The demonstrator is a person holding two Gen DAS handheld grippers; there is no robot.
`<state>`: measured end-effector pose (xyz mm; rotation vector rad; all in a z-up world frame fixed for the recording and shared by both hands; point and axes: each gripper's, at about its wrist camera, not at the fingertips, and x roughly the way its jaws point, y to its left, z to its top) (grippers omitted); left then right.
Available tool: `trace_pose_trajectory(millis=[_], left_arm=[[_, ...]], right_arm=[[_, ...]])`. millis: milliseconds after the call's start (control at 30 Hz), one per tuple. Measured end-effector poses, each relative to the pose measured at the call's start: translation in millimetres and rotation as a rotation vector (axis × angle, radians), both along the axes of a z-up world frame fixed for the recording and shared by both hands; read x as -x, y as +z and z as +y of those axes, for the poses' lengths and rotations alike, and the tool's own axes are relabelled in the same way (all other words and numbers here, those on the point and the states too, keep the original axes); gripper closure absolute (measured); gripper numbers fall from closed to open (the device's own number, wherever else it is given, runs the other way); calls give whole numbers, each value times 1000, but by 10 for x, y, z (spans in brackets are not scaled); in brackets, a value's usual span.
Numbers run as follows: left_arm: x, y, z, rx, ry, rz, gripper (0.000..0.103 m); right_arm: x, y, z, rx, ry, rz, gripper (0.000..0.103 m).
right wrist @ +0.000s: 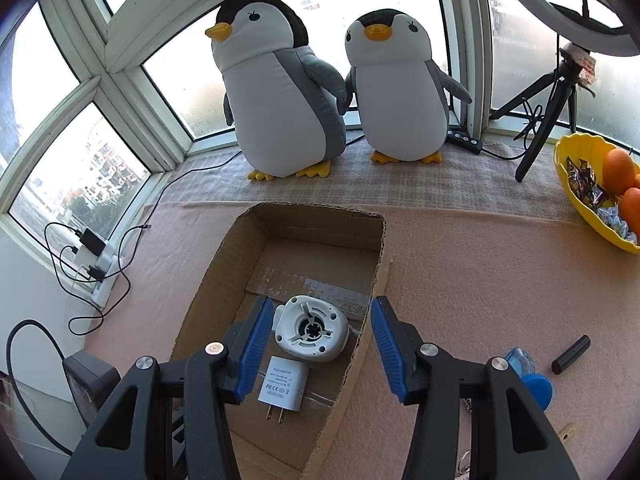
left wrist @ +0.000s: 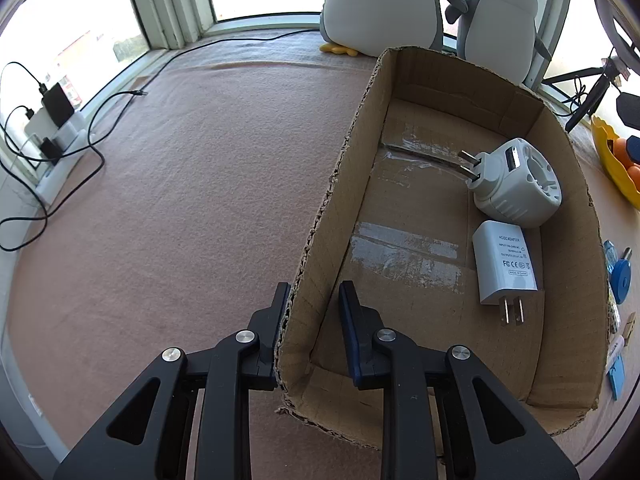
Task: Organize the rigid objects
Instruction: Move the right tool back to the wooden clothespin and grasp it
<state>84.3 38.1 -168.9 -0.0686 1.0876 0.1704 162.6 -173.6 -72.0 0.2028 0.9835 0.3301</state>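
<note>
Left gripper (left wrist: 314, 300) straddled the cardboard box's (left wrist: 320, 216) near wall, jaws partly apart. Right gripper (right wrist: 318, 344) hung wide above the round adapter (right wrist: 310, 330) and flat charger (right wrist: 283, 388); next, likely the black cylinder (right wrist: 570, 354) rightward.

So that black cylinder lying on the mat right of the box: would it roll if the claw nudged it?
Probably. The black cylinder lies on its side on the pink mat, so a sideways push would likely roll it, though the fuzzy mat may slow it. It looks rigid and small, so probably light. The open right claw hovers over the cardboard box, not near it.
</note>
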Motion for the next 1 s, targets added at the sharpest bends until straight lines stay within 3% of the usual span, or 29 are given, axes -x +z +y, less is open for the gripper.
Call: trace_pose_trajectory(millis=[367, 600, 833, 1000], left_arm=[[-7, 2, 7, -5, -9, -2, 80], [-5, 2, 2, -11, -9, -4, 80], [-13, 6, -8, -20, -14, -4, 80], [-17, 9, -16, -28, -20, -3, 80]], right_arm=[[410, 135, -930, -32, -156, -6, 56], [811, 477, -1448, -11, -229, -52, 56], [1190, 794, -1746, -10, -283, -79, 56], [1354, 733, -1797, 30, -302, -78, 56]])
